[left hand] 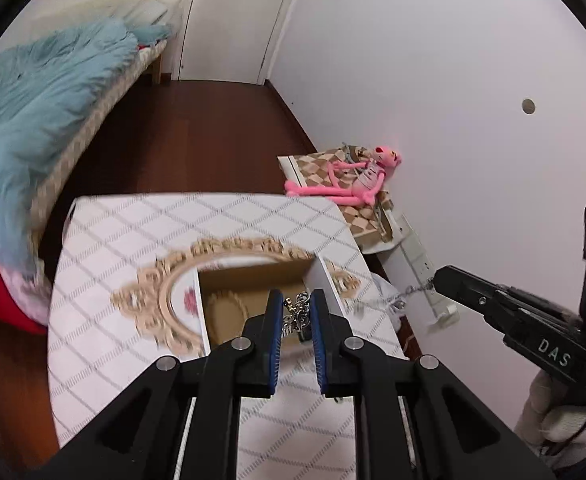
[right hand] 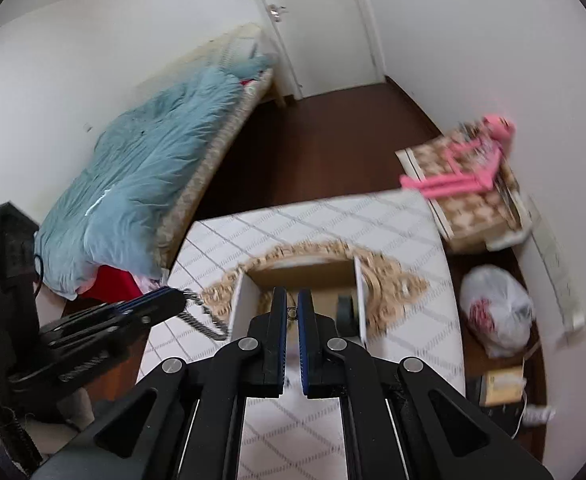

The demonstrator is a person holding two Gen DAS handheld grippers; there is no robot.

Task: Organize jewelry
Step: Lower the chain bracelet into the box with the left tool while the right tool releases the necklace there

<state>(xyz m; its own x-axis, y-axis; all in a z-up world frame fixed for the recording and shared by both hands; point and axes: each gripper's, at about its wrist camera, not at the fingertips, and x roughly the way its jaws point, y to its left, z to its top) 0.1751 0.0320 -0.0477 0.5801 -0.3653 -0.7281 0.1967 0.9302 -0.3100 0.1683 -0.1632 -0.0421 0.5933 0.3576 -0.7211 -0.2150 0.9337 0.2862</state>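
A silver chain (left hand: 297,314) hangs between my left gripper (left hand: 296,300) fingers, which are shut on it above an open cardboard box (left hand: 253,280). The box stands on an ornate gold-framed mirror (left hand: 161,300) on the white quilted table (left hand: 133,220). From the right wrist view my left gripper (right hand: 175,300) dangles the chain (right hand: 205,314) just left of the box (right hand: 305,270). My right gripper (right hand: 292,302) is shut on a thin chain (right hand: 292,312) with a small ring; it also shows in the left wrist view (left hand: 439,278), with chain (left hand: 397,296) trailing toward the box.
A pink plush toy (left hand: 353,178) lies on a checkered box (left hand: 333,172) by the wall. A bed with a blue duvet (right hand: 149,176) is on the left. A white plastic bag (right hand: 497,312) sits on the floor right of the table. A power strip (left hand: 421,268) lies along the wall.
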